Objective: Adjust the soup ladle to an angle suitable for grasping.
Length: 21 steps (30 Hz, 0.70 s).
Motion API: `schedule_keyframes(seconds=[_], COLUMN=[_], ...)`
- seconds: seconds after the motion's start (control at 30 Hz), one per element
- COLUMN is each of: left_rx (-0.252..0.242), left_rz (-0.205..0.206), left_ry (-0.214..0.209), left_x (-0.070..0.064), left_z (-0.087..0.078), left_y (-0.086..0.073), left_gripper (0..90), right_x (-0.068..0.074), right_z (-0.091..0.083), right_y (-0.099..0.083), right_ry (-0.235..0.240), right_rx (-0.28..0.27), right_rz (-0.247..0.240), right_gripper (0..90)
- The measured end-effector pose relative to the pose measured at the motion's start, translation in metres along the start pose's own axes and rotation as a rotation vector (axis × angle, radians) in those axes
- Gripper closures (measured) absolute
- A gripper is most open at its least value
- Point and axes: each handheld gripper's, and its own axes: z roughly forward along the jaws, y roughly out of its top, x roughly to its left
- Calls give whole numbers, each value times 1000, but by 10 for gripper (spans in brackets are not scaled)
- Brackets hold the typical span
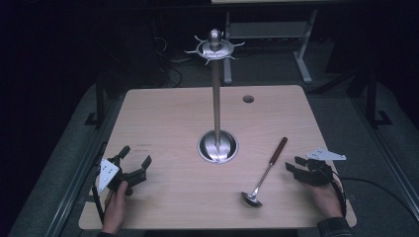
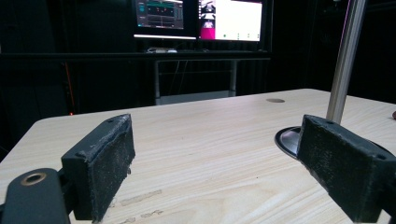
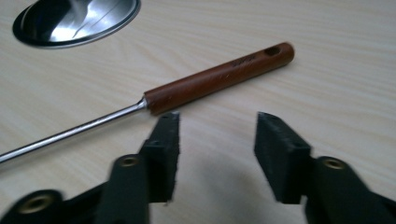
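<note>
Nearest, the left gripper [image 1: 133,165] is held by the left hand [image 1: 114,210] at the table's [image 1: 163,113] near left corner, its jaws spread wide with nothing between them. At the near right, the right gripper [image 3: 215,135] is likewise held with its jaws parted and empty, aimed at the wooden handle [image 3: 219,77] of the ladle [image 1: 265,173], just short of touching it. The ladle is seen lying flat on the table, right of centre, its bowl [image 1: 251,199] toward the near edge and its handle pointing away. It is judged light and rigid; the thin steel shaft [image 3: 70,133] would likely be slippery and prone to rolling between the pads, so the thicker handle is judged the better place to be gripped, across its width. Farther off, the utensil stand [image 1: 216,98] is seen at the table's middle, its hooked crown [image 1: 215,48] bare.
</note>
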Motion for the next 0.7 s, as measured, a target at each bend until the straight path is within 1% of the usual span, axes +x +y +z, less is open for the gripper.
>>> schedule_keyframes(seconds=[0.13,0.17,0.2,0.23,0.27,0.33,0.4,0.43,0.5,0.63,0.7], left_rx=[0,0,0,-1,-1,-1,0,1,0,2,2], left_rz=[0,0,-2,-2,-2,-1,-2,-2,-3,-1,-2], left_ry=[0,0,-1,-2,-2,-3,-2,-2,-2,-4,-5], left_x=[0,0,0,0,0,0,0,0,0,0,0], left_z=[0,0,0,0,0,0,0,0,0,0,0], left_y=[0,0,0,0,0,0,0,0,0,0,0], left_gripper=[106,106,106,106,106,106,106,106,106,106,106], right_x=[-3,-4,-4,-4,-5,-6,-7,-8,-8,-11,-13], right_z=[5,6,10,10,12,17,23,25,30,39,44], right_y=[5,7,10,10,11,14,17,18,20,25,26], right_ry=[-15,-16,-22,-22,-19,-13,-14,-11,-23,-14,-26], right_rx=[-12,-5,-8,-8,-11,-8,-13,-8,4,11,23], right_rz=[5,5,-5,-5,-6,0,-7,-1,-10,1,19], right_gripper=[731,772,829,829,862,893,895,895,895,895,895])
